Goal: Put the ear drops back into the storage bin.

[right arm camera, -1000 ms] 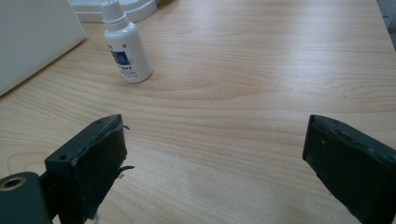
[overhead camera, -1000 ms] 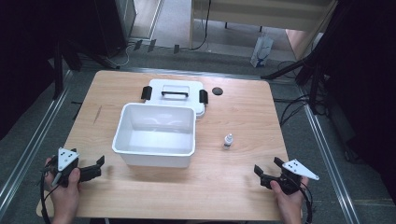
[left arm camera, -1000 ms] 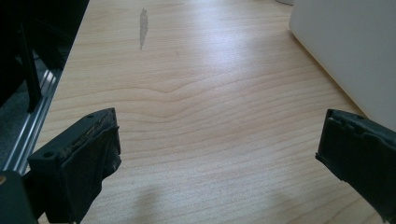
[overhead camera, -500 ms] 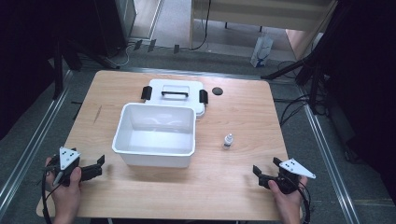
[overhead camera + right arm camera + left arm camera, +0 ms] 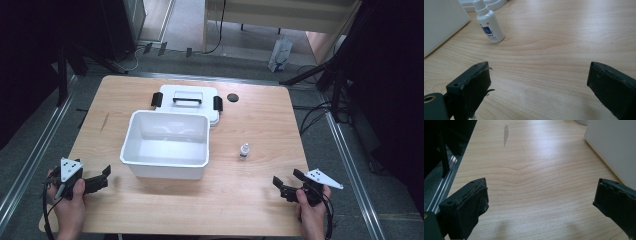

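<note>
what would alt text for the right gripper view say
The right gripper hovers open over a light wooden table, its two black jaws wide apart. Ahead to the left stands a small white bottle beside the white box.

Small white bottle (image 5: pixel 489 25): blue label patch with tiny print, too blurred to read.

Open wood ahead of the right gripper (image 5: pixel 286 186); small bottle (image 5: pixel 243 150) and white bin (image 5: pixel 165 145) block the middle.
</note>
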